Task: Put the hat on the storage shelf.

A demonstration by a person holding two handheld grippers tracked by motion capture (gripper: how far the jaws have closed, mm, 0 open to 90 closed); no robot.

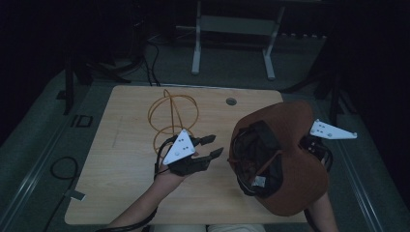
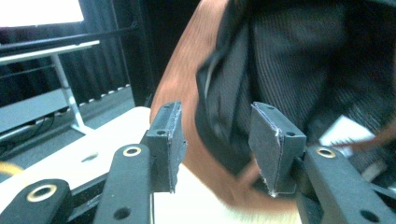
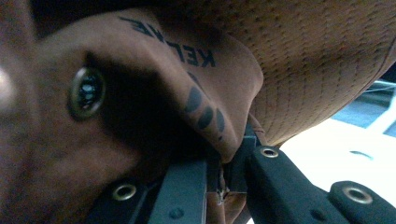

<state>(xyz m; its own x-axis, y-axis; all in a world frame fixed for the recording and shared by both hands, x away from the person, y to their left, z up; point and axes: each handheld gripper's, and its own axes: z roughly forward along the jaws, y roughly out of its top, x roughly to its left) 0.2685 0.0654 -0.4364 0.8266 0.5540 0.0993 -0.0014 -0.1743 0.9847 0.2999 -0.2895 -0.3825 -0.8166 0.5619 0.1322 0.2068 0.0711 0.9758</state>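
While right gripper [image 3: 224, 182] clamps brown cap [image 1: 290, 159] fabric, lifting it: left gripper [image 1: 212, 146], jaws parted and empty, beside cap's opening. Next, judged: grasp the rim.

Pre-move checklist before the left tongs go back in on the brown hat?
1. Right tongs shut on the brown hat: ok, fabric pinched between the jaws.
2. Left tongs free: ok, jaws apart, nothing between them.
3. Hat opening faces the left tongs: ok, dark lining straight ahead.
4. Hat lifted off the table: cannot tell.
5. Orange wire hoop clear of the path: ok, it sits behind the left tongs.
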